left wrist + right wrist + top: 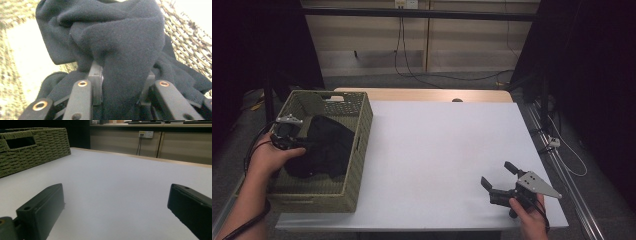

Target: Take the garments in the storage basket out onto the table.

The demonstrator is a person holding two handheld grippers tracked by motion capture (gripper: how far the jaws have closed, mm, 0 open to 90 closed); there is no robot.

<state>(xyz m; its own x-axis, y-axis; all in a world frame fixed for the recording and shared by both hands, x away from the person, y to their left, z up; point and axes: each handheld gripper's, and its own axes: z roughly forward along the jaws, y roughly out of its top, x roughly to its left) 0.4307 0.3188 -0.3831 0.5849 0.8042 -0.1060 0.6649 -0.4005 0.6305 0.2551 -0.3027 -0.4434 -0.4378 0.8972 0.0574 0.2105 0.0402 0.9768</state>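
The left gripper [298,142] was held inside the woven basket [362,125], the person's left hand [272,157] wrapped around its body and the forearm entering from the lower left edge of the high view. Its jaws pointed sideways into the dark cloth [324,147], and in the left gripper view a thick fold of that cloth [125,75] stood pinched between the two pads, with the rest bunched beyond the fingertips and draped back over the linkage on both sides. The cloth lay within the basket, against its wall. The right gripper [502,176] rested low over the white table [437,145], well apart from the basket, held by the right hand [529,215]; its jaws stood spread wide with nothing but bare tabletop between them.
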